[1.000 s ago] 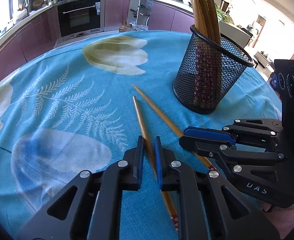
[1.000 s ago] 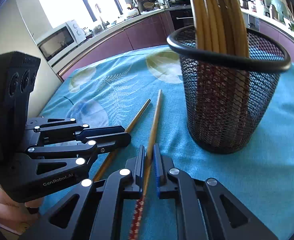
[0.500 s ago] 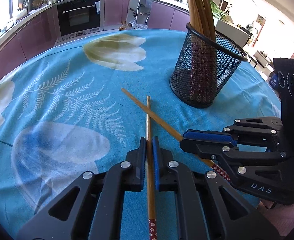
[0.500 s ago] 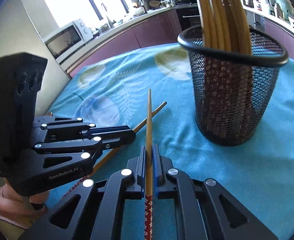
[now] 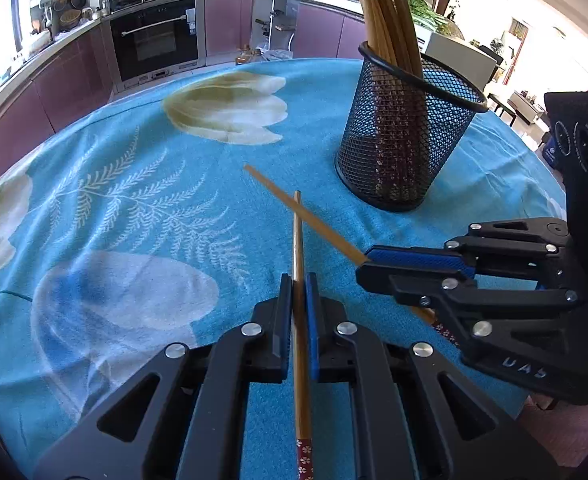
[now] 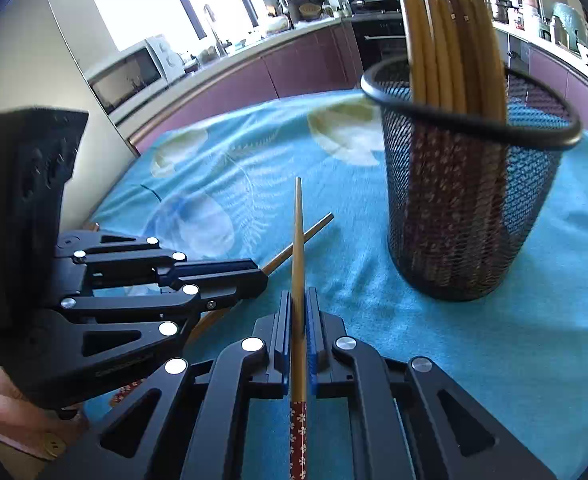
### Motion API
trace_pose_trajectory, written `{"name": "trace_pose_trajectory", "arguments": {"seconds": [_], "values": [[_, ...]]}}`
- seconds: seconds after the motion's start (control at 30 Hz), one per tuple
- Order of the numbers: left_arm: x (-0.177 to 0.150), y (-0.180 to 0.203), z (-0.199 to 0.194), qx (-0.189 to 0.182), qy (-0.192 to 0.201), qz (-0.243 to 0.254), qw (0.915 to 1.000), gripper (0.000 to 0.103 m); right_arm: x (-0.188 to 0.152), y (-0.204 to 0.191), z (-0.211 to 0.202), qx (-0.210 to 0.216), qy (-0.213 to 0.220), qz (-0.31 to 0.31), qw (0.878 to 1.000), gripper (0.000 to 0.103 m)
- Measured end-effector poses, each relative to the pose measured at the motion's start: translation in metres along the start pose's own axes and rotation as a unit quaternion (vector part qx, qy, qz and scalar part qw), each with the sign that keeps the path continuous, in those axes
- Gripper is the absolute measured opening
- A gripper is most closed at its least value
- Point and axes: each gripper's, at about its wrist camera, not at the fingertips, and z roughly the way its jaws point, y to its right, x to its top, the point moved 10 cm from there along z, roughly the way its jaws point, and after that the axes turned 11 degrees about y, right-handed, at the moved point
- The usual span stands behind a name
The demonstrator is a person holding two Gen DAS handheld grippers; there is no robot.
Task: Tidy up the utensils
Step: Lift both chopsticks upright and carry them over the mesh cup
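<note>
Each gripper pinches one wooden chopstick with a red flowered end. My left gripper point(image 5: 299, 280) is shut on a chopstick point(image 5: 298, 240) that points ahead, lifted off the cloth. My right gripper point(image 6: 299, 294) is shut on the other chopstick point(image 6: 298, 232). In the left wrist view the right gripper point(image 5: 368, 264) sits at the right with its chopstick point(image 5: 294, 202) crossing under mine. In the right wrist view the left gripper point(image 6: 260, 276) is at the left. A black mesh holder point(image 5: 404, 136) point(image 6: 466, 208) with several chopsticks stands upright ahead, to the right of both tips.
A round table under a teal flowered cloth point(image 5: 134, 208) carries everything. Kitchen cabinets and an oven point(image 5: 154, 36) run behind it. A microwave point(image 6: 134, 76) sits on the counter at the left. A person's sleeve point(image 6: 18, 420) shows at the lower left.
Both chopsticks lay flat on the cloth a second ago with the jaws around them. Now each is clamped, lifted off the cloth and swung straight in its jaws, so the two tips cross.
</note>
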Motion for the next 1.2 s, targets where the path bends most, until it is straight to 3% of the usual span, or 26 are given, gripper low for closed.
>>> {"name": "trace_pose_trajectory", "arguments": {"seconds": [0.43, 0.7, 1.2], "values": [[0.028, 0.007, -0.039, -0.041, 0.05, -0.009, 0.9979, 0.007, 0.029, -0.006, -0.042, 0.01, 0.061, -0.012, 0.998, 0.006], [0.048, 0.017, -0.071, -0.088, 0.085, -0.018, 0.9923, 0.007, 0.051, 0.001, -0.069, 0.005, 0.1, -0.012, 0.995, 0.006], [0.074, 0.029, -0.104, -0.129, 0.123, -0.028, 0.9837, 0.007, 0.075, 0.007, -0.094, -0.002, 0.144, -0.014, 0.99, 0.006]]}}
